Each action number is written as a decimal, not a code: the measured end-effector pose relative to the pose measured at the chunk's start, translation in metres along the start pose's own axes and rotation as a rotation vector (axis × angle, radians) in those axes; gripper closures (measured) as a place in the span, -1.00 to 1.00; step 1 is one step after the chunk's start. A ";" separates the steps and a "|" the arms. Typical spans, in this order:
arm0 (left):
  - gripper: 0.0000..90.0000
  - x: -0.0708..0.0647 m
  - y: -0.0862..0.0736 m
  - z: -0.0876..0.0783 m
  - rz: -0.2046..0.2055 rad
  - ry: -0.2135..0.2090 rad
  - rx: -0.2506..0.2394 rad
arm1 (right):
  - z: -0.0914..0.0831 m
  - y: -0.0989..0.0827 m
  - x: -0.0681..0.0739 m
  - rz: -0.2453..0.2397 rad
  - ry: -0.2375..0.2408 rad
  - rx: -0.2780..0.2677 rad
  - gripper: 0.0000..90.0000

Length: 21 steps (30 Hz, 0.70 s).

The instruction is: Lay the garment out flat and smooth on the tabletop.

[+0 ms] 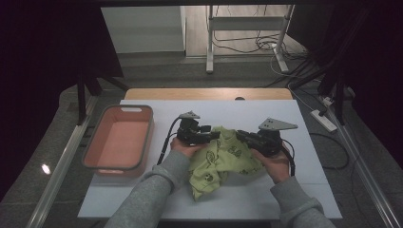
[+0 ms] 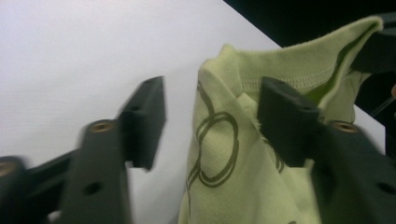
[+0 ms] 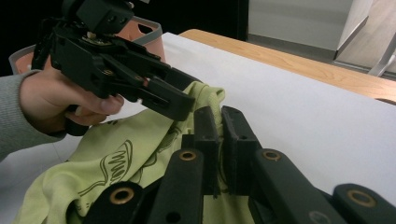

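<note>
A light green garment (image 1: 214,166) with dark printed outlines lies crumpled on the white table (image 1: 266,114), its upper edge lifted off the surface. My right gripper (image 1: 240,134) is shut on that raised edge; in the right gripper view its jaws (image 3: 220,116) stand close together with the garment (image 3: 116,163) pinched between them. My left gripper (image 1: 216,134) faces it from the left, open. In the left gripper view the hemmed edge of the garment (image 2: 219,186) stands between the jaws of the left gripper (image 2: 212,100), against the right jaw and apart from the left one. The right gripper view also catches the left gripper (image 3: 180,100), right beside the pinched edge.
A pink bin (image 1: 147,137) with a grey rim stands on the table's left side, its rim (image 3: 149,28) visible behind the left hand. Bare white table lies beyond and to the right of the garment. A wooden strip runs along the far edge.
</note>
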<state>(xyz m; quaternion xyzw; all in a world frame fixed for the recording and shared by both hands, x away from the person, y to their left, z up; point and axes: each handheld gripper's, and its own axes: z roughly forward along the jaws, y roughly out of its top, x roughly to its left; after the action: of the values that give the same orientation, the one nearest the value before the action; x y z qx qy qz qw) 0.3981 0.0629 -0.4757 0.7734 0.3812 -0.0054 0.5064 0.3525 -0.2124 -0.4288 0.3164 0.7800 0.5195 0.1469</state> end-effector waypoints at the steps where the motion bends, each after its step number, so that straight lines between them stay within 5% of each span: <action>1: 0.14 0.000 -0.001 0.001 0.007 -0.003 0.005 | 0.000 0.000 0.000 -0.001 0.000 0.000 0.90; 7: 0.85 -0.002 -0.001 -0.002 0.042 -0.008 0.011 | 0.001 -0.001 0.000 -0.001 0.001 0.005 0.90; 21: 0.90 -0.003 -0.004 -0.025 0.020 -0.063 -0.071 | -0.001 -0.002 -0.004 0.036 -0.009 -0.014 0.90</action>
<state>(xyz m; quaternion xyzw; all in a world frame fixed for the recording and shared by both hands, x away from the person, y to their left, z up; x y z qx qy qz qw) 0.3844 0.0819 -0.4649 0.7582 0.3573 -0.0114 0.5453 0.3547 -0.2166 -0.4308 0.3319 0.7699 0.5259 0.1432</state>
